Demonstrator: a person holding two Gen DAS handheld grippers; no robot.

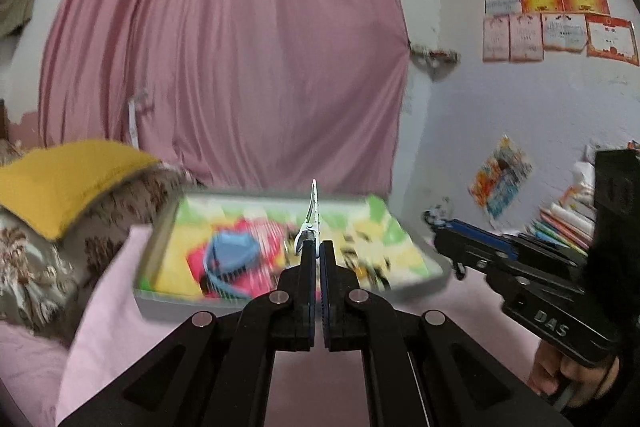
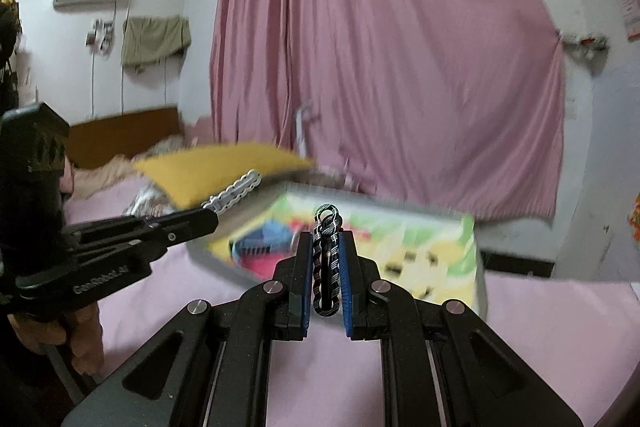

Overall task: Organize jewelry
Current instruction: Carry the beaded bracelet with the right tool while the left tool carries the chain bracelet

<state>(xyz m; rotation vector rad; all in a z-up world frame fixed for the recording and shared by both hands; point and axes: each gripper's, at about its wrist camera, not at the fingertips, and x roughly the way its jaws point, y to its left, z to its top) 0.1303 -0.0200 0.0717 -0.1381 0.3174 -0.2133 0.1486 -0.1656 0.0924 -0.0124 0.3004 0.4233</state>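
Black linkage arms of both tools fill the bottom of each wrist view. Pink bed sheet (image 2: 560, 327) runs underneath, with the pink curtain (image 1: 224, 67) filling the upper centre behind. Next in size, the shallow box (image 1: 424, 281) with a bright printed floor sits mid-frame on the sheet, blurred; whether any jewelry already lies in it, I cannot tell. A yellow pillow (image 1: 68, 183) lies at middle left, just behind the box. Left gripper (image 1: 316, 251): jaws pressed together on the base of a silver-white hair clip (image 1: 311, 211), which sticks up past the fingertips, over the box's far half in the picture. Right gripper (image 2: 327, 247): jaws clamped on a black-and-white twisted clip (image 2: 327, 259), its looped end poking above the pads at centre frame. Step in hand, as I judge it: both pieces picked up and carried clear of the sheet, neither yet placed. Next move calls for bringing each tip down over the box's floor, levelling off low, then easing the jaws apart so each piece drops flat inside the rim, not on the sheet.
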